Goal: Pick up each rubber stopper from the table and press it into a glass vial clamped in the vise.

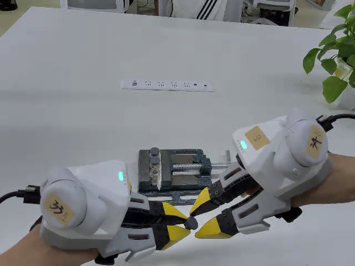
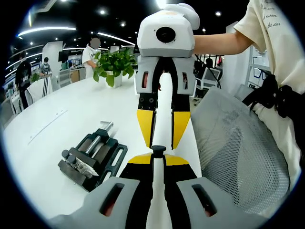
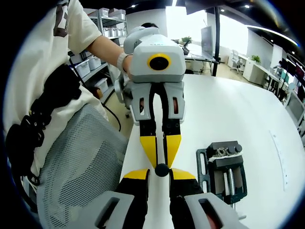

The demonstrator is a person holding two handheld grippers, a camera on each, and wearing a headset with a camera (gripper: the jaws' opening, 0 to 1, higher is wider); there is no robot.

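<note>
- the white counter (image 1: 83, 66) takes up most of the head view. a power strip (image 1: 166, 85) lies flat well beyond the work, and a leafy plant (image 1: 335, 55) stands at the far right edge.
- my left tongs (image 1: 184, 223) come in from the lower left and my right tongs (image 1: 199, 221) from the right. their yellow tips meet nose to nose just in front of me, nearer to me than the vise.
- the vise (image 1: 183, 173) sits on the counter just beyond the meeting tips, its screw pointing right.
- the glass vials (image 1: 155, 169) stand upright in a row, clamped at the left end of the vise. the two farther ones look capped with dark stoppers, and the nearest looks open, though it is small and i can't be sure.
- the rubber stopper (image 1: 191, 223) is off the counter, in the air between the two pairs of tips. my left tongs are pinched on it at the very tip. my right tongs stand apart with a jaw on either side of it, and i can't see them bearing on it.
- i judge the step in hand to be a pass or re-grip of this stopper between the tongs, before it goes to the vise.
- next move, as i see it: close the right tongs squarely on the stopper, let go with the left, carry it over the open vial and press straight down. a skewed hold could let the stopper slip out.
</note>
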